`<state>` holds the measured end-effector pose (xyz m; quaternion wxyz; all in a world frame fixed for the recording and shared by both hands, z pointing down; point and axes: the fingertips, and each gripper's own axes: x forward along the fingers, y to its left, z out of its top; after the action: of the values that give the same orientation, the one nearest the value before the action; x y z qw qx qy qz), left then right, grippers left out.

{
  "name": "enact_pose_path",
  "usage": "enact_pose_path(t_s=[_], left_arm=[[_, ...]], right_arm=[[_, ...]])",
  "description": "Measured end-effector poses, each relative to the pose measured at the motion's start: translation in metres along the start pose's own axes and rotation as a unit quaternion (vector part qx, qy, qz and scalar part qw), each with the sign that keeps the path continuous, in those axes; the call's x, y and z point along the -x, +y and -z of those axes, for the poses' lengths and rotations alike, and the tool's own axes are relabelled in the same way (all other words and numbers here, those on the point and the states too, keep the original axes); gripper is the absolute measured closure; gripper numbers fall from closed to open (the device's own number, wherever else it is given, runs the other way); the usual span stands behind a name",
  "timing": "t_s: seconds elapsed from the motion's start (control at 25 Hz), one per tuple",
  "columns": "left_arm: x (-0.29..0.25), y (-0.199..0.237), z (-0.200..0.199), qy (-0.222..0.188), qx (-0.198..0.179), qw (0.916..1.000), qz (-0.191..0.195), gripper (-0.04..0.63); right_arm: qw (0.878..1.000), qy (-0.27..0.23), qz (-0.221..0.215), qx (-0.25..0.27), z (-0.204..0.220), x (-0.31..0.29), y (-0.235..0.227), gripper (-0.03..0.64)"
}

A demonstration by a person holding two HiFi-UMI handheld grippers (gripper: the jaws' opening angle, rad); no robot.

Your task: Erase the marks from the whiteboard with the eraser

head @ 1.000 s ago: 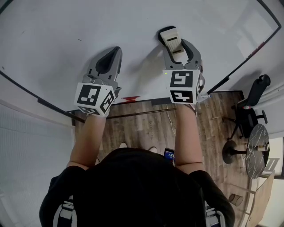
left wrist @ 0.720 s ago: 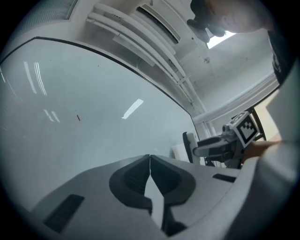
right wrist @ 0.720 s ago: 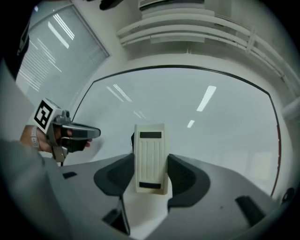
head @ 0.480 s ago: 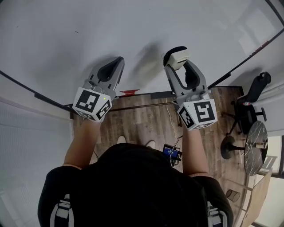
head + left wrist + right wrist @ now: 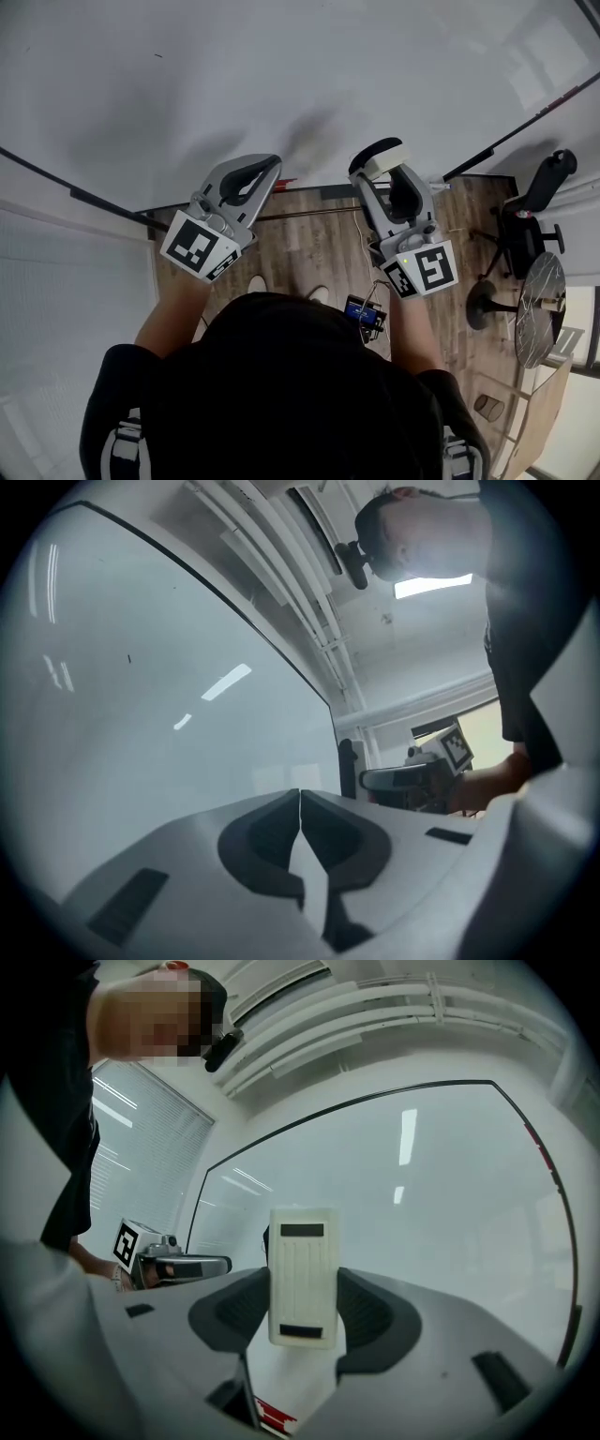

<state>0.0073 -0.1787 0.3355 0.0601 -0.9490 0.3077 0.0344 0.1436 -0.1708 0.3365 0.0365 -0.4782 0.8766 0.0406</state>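
Observation:
The whiteboard (image 5: pixel 281 66) fills the upper head view; a tiny dark mark (image 5: pixel 157 56) shows near its top left, also seen as a mark (image 5: pixel 128 658) in the left gripper view. My right gripper (image 5: pixel 379 156) is shut on the cream eraser (image 5: pixel 386 165) near the board's lower edge. In the right gripper view the eraser (image 5: pixel 302 1274) stands upright between the jaws of the right gripper (image 5: pixel 302 1290), a little off the whiteboard (image 5: pixel 422 1204). My left gripper (image 5: pixel 273 162) is shut on nothing, held beside it. Its pads meet in the left gripper (image 5: pixel 300 803) view.
A red marker (image 5: pixel 284 183) lies on the board's tray, seen also as a red marker (image 5: pixel 270 1419) below the jaws. Below are a wooden floor (image 5: pixel 309 262), an office chair (image 5: pixel 534 211) and a round table (image 5: pixel 544 314) at the right. Blinds (image 5: pixel 66 300) stand at the left.
Both grippers have come down and back from the board's face toward its lower edge. The right one still carries the eraser and has tilted to the right.

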Motion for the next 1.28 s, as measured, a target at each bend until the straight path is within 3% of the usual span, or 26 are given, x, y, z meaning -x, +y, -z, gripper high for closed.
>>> enact_pose_path(t_s=[0.32,1.28], left_arm=[[-0.003,-0.015,0.032,0.023,0.015,0.9996,0.004,0.589],[-0.008,-0.026,0.035,0.032,0.023,0.9990,0.019,0.589]], right_arm=[[1.000,0.018,0.001,-0.006,0.026,0.013,0.004,0.396],[0.999,0.035,-0.009,-0.033,0.039,0.017,0.008,0.396]])
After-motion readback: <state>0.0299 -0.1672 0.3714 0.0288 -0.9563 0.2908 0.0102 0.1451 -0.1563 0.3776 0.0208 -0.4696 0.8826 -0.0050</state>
